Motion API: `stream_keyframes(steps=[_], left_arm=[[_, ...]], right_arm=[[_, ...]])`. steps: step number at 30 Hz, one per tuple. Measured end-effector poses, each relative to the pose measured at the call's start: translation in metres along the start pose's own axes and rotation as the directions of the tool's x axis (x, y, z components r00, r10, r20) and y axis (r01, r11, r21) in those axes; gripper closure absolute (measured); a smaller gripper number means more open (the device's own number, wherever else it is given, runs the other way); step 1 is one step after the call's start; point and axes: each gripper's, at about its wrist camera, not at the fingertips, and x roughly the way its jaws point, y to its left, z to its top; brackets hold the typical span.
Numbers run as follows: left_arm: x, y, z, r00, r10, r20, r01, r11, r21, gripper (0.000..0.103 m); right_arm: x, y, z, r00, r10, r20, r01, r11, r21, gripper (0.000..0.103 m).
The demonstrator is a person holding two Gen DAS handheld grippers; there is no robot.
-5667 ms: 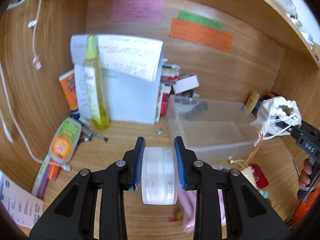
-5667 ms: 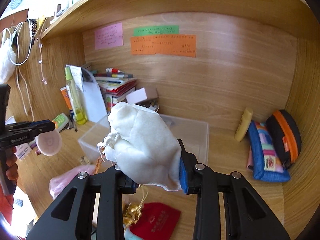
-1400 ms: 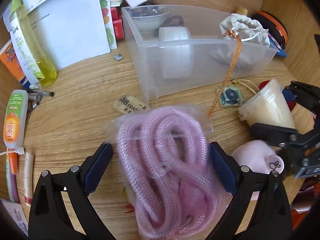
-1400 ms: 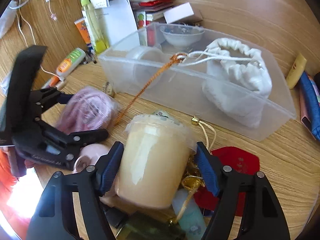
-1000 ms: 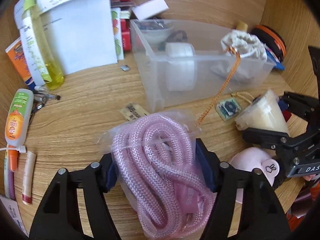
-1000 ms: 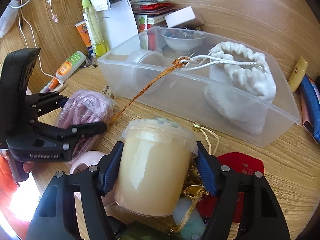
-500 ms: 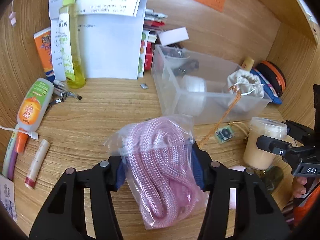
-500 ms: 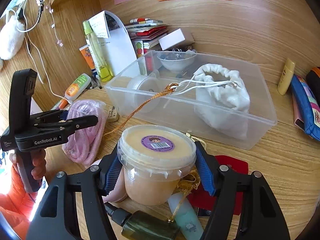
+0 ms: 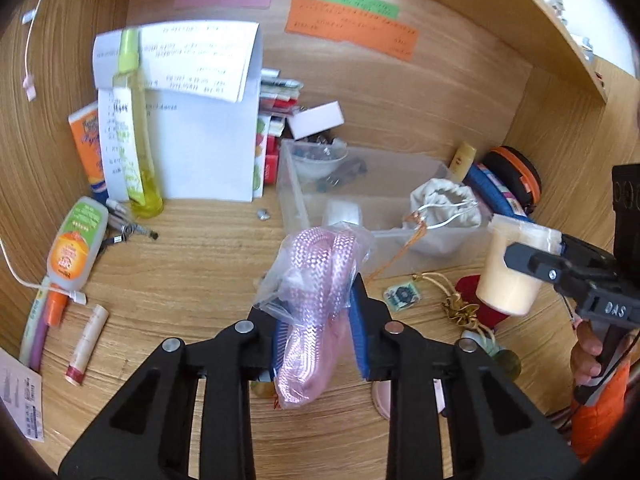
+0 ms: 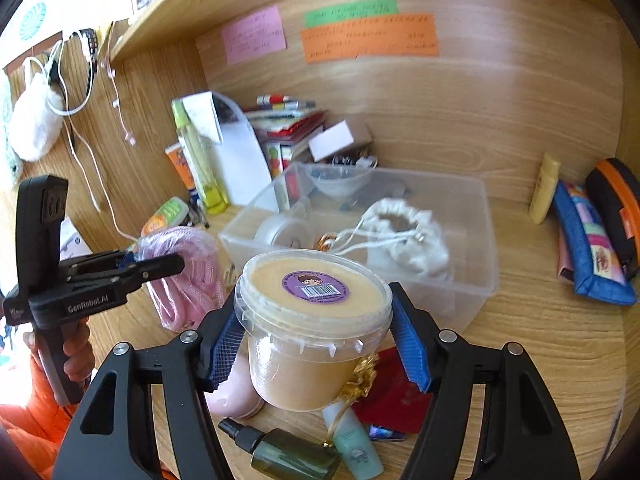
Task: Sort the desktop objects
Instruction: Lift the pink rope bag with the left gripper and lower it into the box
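Note:
My left gripper is closing and its blue pads squeeze a clear bag of pink rope, held above the wooden desk. From the right wrist view the same bag of pink rope hangs in the left gripper. My right gripper is shut on a lidded tub of beige paste, lifted off the desk; the tub shows at the right in the left wrist view. Behind stands a clear plastic bin with a white drawstring pouch, a tape roll and a small bowl.
On the desk lie a red pouch, a dark green bottle, a mint tube and a pink round case. Left are a yellow bottle, an orange-label tube and a lip balm. Pencil cases lean at the right wall.
Both grippers have risen off the desk with their loads. The left jaws have drawn in tighter, squashing the rope bag narrow. The tub stays gripped as before.

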Motion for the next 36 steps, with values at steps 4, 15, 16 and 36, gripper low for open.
stream_keyframes(steps=[4,15,16,36], left_arm=[[-0.011,-0.008,0.007,0.999,-0.021,0.029,0.021,1.0,0.005,0.076],[-0.029,-0.015,0.044,0.992,-0.018,0.126,0.017,1.0,0.011,0.076],[-0.029,-0.015,0.048,0.991,-0.017,0.132,0.016,1.0,0.01,0.076],[0.032,-0.026,0.121,0.989,0.026,0.145,-0.029,0.999,0.019,0.076]], right_arm=[[-0.007,-0.004,0.006,1.0,-0.018,0.024,0.018,1.0,-0.004,0.039],[-0.025,-0.021,0.029,0.992,-0.067,0.108,0.064,0.997,0.031,0.039],[-0.026,-0.023,0.032,0.99,-0.074,0.118,0.071,0.997,0.03,0.039],[0.031,-0.076,0.082,0.973,-0.208,0.103,0.198,0.975,0.098,0.039]])
